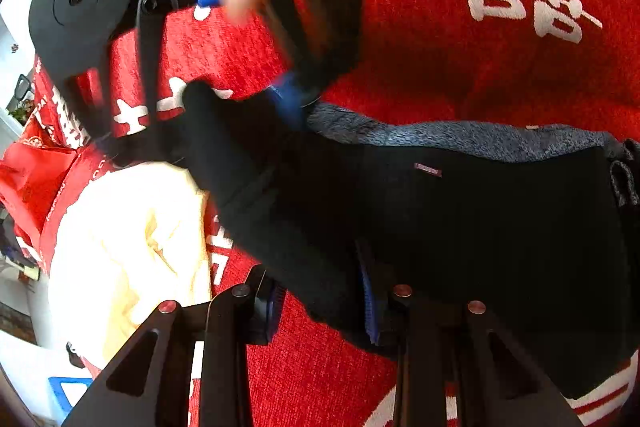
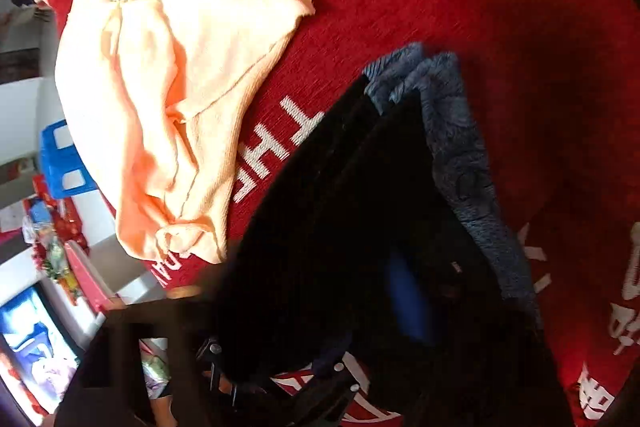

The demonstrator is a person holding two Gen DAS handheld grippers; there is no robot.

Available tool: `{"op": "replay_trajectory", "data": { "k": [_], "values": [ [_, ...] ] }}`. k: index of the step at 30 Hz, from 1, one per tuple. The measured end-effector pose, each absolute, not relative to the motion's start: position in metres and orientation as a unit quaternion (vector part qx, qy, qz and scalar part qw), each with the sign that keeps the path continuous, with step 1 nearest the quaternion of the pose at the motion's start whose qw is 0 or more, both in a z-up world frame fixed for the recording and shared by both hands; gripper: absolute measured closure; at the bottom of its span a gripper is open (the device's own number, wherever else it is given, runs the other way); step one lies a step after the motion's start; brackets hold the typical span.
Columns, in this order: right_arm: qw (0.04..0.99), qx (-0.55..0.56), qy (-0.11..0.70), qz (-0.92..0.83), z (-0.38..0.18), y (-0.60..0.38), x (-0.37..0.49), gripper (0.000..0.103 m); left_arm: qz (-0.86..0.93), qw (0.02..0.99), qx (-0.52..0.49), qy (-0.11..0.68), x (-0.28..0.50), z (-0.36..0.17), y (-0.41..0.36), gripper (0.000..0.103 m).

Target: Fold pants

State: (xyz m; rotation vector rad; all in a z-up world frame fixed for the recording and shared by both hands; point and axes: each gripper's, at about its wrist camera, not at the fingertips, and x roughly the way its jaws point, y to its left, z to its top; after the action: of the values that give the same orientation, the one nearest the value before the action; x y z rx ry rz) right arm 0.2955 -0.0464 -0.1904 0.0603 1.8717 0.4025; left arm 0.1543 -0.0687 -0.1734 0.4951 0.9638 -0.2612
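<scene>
Black pants (image 1: pixel 460 227) with a grey fleece lining (image 1: pixel 460 137) lie on a red cloth with white characters (image 1: pixel 500 59). My left gripper (image 1: pixel 320 303) is shut on the pants' near edge, its blue pads pinching the black fabric. In the left wrist view my right gripper (image 1: pixel 292 99) reaches in from the upper left and pinches the far corner of the pants. In the right wrist view the pants (image 2: pixel 340 227) and the lining (image 2: pixel 460 147) fill the lower middle and a blue pad (image 2: pixel 408 303) presses into the fabric.
A crumpled pale yellow-orange garment (image 2: pixel 172 99) lies on the red cloth to the left of the pants; it also shows in the left wrist view (image 1: pixel 128 247). A blue plastic stool (image 2: pixel 60 163) and household clutter (image 2: pixel 52 251) sit beyond the cloth's left edge.
</scene>
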Motion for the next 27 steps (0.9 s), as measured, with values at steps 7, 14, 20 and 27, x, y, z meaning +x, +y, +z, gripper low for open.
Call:
{"op": "replay_trajectory", "data": {
  "k": [7,14,20,27],
  "values": [
    [0.629,0.059,0.752,0.188,-0.157,-0.082,0.276,0.086,-0.148,0.857,0.240,0.432,0.134,-0.147,-0.092,0.070],
    [0.680,0.145,0.690,0.201,-0.113,-0.146,0.239,0.086,-0.185,0.865,0.244,0.398,0.103,-0.110,-0.120,0.070],
    [0.719,0.227,0.626,0.198,-0.073,-0.218,0.187,0.086,-0.231,0.865,0.243,0.374,0.063,-0.071,-0.159,0.070],
    [0.750,0.302,0.564,0.166,-0.049,-0.307,0.115,0.086,-0.298,0.847,0.255,0.359,0.008,-0.047,-0.223,0.070]
  ]
}}
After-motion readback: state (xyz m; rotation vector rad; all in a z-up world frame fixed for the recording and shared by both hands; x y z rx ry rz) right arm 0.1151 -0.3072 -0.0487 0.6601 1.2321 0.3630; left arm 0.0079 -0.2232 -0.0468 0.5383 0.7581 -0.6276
